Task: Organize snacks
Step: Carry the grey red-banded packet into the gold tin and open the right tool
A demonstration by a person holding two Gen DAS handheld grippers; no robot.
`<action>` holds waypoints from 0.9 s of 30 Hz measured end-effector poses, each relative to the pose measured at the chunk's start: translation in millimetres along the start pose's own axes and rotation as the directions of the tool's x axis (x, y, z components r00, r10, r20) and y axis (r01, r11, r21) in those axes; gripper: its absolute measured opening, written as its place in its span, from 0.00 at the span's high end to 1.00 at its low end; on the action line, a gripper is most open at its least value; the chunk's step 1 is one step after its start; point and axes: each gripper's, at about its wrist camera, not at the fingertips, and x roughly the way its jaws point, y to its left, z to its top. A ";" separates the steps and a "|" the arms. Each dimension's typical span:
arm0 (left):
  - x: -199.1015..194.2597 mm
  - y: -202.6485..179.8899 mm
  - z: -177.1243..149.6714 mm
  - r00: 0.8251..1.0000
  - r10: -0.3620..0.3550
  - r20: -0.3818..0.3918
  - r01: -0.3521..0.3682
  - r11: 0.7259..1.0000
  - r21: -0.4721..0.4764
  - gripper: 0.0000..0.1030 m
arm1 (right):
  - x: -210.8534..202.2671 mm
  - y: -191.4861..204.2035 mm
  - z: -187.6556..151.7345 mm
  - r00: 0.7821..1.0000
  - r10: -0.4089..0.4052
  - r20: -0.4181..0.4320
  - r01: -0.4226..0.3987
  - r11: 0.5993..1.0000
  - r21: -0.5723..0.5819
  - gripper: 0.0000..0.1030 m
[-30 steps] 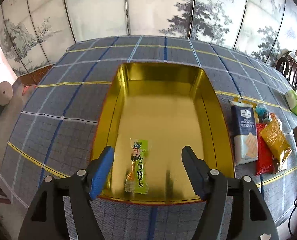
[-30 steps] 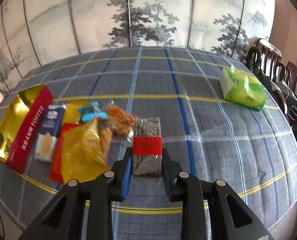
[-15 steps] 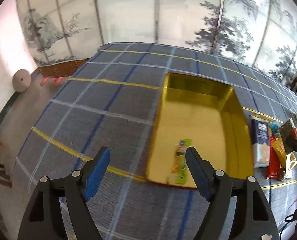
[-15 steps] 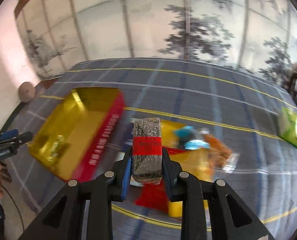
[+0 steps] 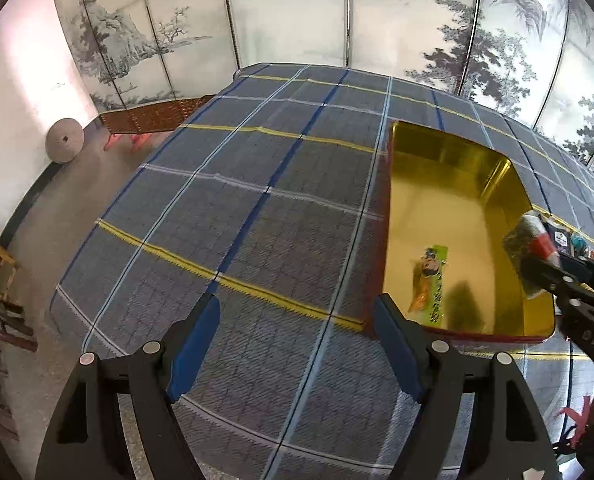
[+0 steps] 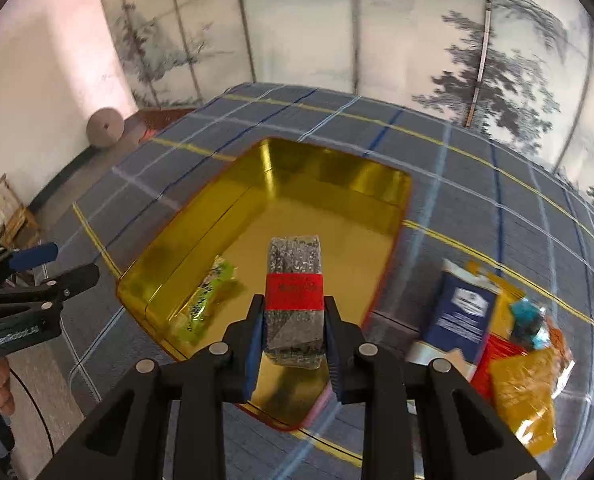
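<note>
An open gold tin (image 6: 337,176) with a red outer rim stands on the plaid tablecloth. One green snack stick (image 6: 205,300) lies on the tin's floor near its near-left corner. My right gripper (image 6: 293,300) is shut on a speckled grey snack pack (image 6: 295,264) with a red band, and holds it above the tin's near side. In the left wrist view the tin (image 5: 437,216) is at the right, with the green stick (image 5: 431,284) in it and the held pack (image 5: 523,236) over its right wall. My left gripper (image 5: 297,304) is open over bare cloth, left of the tin.
Loose snacks lie right of the tin: a blue cracker pack (image 6: 461,308), a red pack (image 6: 493,356), a yellow bag (image 6: 525,392) and a blue-wrapped sweet (image 6: 529,320). The table edge (image 5: 77,264) drops to the floor at left. A painted folding screen (image 5: 297,20) stands behind.
The right gripper carried the speckled pack leftward from beside the snack pile to above the tin. The left gripper moved left off the tin to bare cloth, its jaws a little wider.
</note>
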 end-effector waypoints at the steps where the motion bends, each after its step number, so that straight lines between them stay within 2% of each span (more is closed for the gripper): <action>1: 0.6 0.5 -0.3 1.000 0.001 -0.002 -0.001 1.000 -0.001 0.26 | 3.5 3.1 -0.3 1.000 0.000 -0.010 0.000 1.000 -0.007 0.74; 27: 13.1 10.4 -8.1 0.999 0.003 -0.043 -0.004 1.000 -0.020 0.25 | 40.0 11.4 -2.3 0.994 -0.033 -0.104 0.030 0.999 -0.036 0.74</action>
